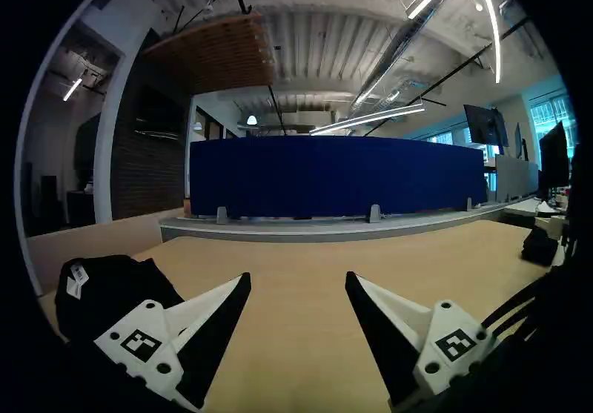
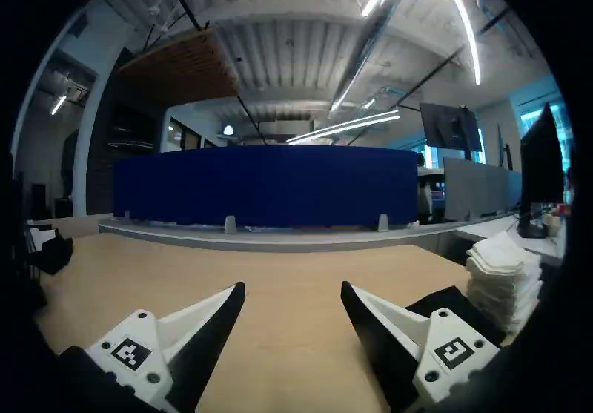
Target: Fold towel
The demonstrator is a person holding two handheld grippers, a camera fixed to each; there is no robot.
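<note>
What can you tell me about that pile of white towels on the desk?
The pile of white towels is a neat stack of folded cloths, several layers high, soft and thick-looking, with slightly uneven edges. It stands on the right side of the wooden desk. A black cloth lies close beside its base; whether they touch is hard to tell. The right gripper is open and apart from it.

A bare wooden table (image 1: pixel 296 265) stretches ahead. Along its far edge runs a grey ledge (image 1: pixel 319 228) that carries a long blue divider (image 1: pixel 333 176). A slatted wooden panel (image 1: pixel 211 50) and bright light strips (image 1: pixel 489 12) hang overhead. To the right a dark monitor (image 2: pixel 541 168) stands on a neighbouring desk, with windows (image 1: pixel 552 113) behind.
</note>
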